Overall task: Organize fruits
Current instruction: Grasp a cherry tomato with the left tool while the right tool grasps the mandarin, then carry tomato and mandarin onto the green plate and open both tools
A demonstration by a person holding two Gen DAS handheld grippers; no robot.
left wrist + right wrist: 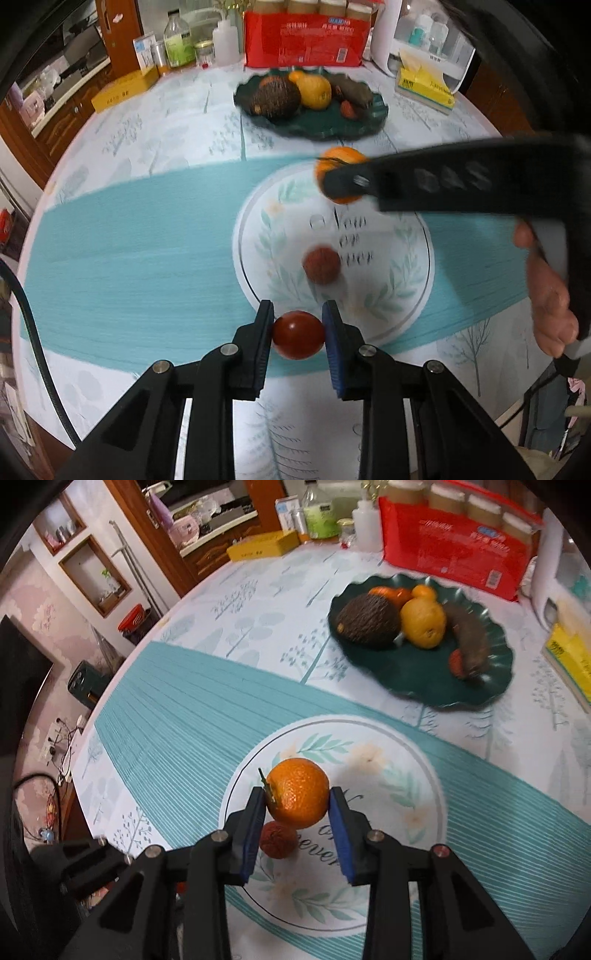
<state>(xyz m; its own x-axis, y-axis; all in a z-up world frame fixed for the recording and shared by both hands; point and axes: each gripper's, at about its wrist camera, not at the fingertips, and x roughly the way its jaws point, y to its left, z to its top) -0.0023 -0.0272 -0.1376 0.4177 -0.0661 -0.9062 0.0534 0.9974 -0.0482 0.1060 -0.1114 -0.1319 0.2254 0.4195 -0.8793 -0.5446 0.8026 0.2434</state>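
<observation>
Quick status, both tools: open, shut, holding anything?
Left tool: shut on the tomato.
Right tool: shut on the orange.

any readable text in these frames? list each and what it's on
"ever" (partial, more cut off): printed script on the tablecloth's round medallion, right wrist view.
Red package: white print and barcode, too blurred to read.
Yellow tissue box: print too blurred.
Flat yellow box: print too small.
Green-labelled bottle: unreadable.

Both tongs [298,334] [297,812] clamped, angled downward
</observation>
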